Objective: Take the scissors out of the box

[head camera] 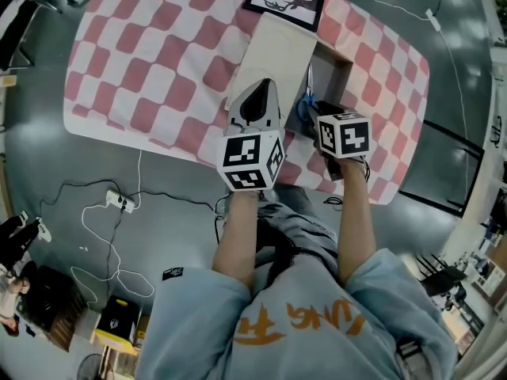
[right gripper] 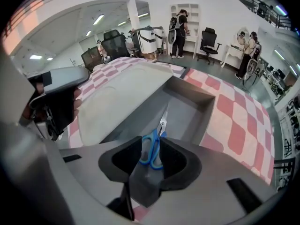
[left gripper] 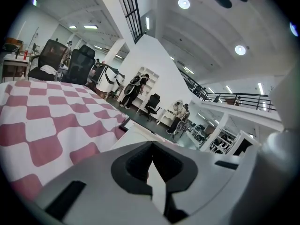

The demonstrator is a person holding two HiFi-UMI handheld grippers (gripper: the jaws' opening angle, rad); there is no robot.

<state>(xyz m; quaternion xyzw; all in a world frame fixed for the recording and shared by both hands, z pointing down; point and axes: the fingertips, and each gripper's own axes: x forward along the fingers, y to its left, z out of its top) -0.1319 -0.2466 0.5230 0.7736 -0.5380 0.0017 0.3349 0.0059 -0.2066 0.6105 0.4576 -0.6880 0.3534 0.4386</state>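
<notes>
The blue scissors [right gripper: 161, 123] lie inside the open box [right gripper: 190, 108] on the checked desk [head camera: 158, 70]. The right tongs [right gripper: 151, 142] are wide open over the box, one jaw on each side of the scissors' handles, not squeezing them. The left tongs [left gripper: 153, 149] are closed and seem to pinch the lid [head camera: 277, 46] beside the box.

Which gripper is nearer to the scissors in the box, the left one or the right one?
Right. The right gripper hangs over the scissors, its open jaws either side of them. The left gripper grips the box lid, farther to the left.
</notes>
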